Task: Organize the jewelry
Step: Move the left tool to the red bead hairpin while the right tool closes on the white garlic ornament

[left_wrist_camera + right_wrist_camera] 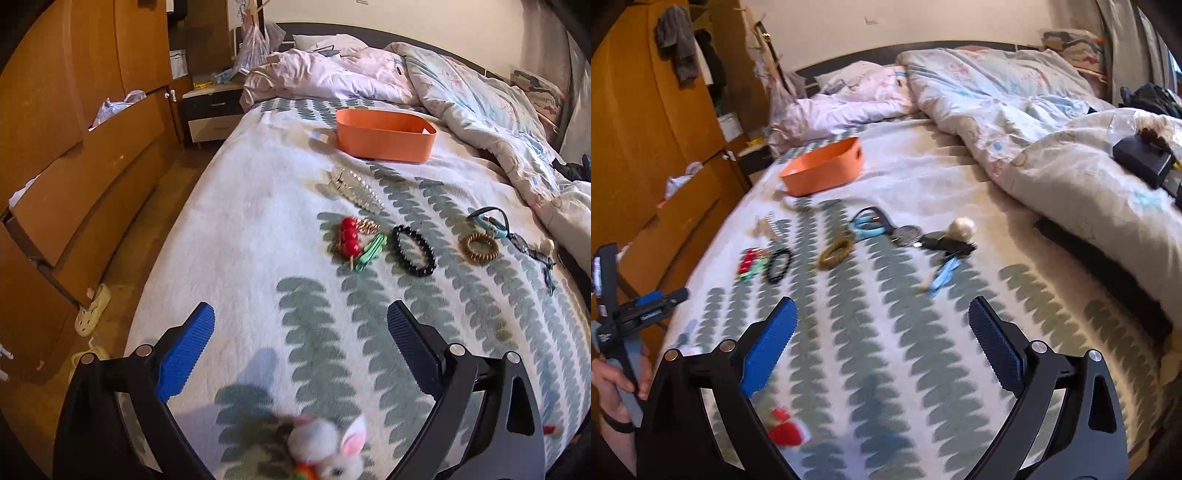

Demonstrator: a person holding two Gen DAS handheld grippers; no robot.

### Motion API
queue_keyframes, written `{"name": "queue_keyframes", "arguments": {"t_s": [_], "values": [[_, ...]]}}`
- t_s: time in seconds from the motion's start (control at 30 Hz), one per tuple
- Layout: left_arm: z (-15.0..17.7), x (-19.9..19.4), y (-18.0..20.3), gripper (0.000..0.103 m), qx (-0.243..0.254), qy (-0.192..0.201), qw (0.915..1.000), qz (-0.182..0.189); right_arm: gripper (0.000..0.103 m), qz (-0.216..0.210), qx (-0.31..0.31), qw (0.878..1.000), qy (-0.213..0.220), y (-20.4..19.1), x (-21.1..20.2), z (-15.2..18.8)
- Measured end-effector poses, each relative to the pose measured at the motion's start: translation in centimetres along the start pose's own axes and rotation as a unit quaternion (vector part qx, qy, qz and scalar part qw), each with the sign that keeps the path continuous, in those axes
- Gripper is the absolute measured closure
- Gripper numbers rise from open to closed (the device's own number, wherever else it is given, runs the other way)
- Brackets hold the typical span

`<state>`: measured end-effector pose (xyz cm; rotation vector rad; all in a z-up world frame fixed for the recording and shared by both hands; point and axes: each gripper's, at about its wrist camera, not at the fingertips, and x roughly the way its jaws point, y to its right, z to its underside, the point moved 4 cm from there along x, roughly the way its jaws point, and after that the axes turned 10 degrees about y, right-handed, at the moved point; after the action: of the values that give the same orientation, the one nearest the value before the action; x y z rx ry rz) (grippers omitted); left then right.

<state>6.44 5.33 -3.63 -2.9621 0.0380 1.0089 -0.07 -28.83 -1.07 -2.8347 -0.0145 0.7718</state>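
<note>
Jewelry is lying scattered on the bedspread [258, 206] before an orange bin [384, 134]; left gripper [301, 326] and right gripper [882, 321] are hovering spread, pinching nothing.

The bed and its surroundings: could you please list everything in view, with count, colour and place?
Plastic bin: one, orange, far on the bedspread.
Pearl hair clip: one, clear-white, before the bin.
Red bead piece: one, beside a green clip.
Beaded bracelet: one, black, mid-bed.
Coil hair tie: one, gold, right of the bracelet.
Rabbit toy: one, white, nearest edge.
Quilt: one, pale, bunched right.
Wooden wardrobe: one, orange-brown, left.
Left gripper: open.
Right gripper: open.
</note>
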Motion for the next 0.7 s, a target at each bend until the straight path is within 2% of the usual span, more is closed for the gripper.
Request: {"name": "queue_keyframes", "arguments": {"t_s": [0.3,0.53,0.7], "values": [[-3.2,3.4,1.6,0.010,0.028,-0.007,0.9995,-0.011,0.009,0.040,0.008,0.999,-0.036,3.0,6.7,-3.3],[-4.3,7.2,2.2,0.010,0.024,-0.040,0.9989,0.005,0.020,0.059,0.045,0.995,-0.069,5.5,11.8,-5.5],[-3.5,9.7,2.0,0.010,0.017,-0.076,0.9968,0.018,0.022,0.066,0.080,0.991,-0.084,6.9,13.9,-5.2]]}}
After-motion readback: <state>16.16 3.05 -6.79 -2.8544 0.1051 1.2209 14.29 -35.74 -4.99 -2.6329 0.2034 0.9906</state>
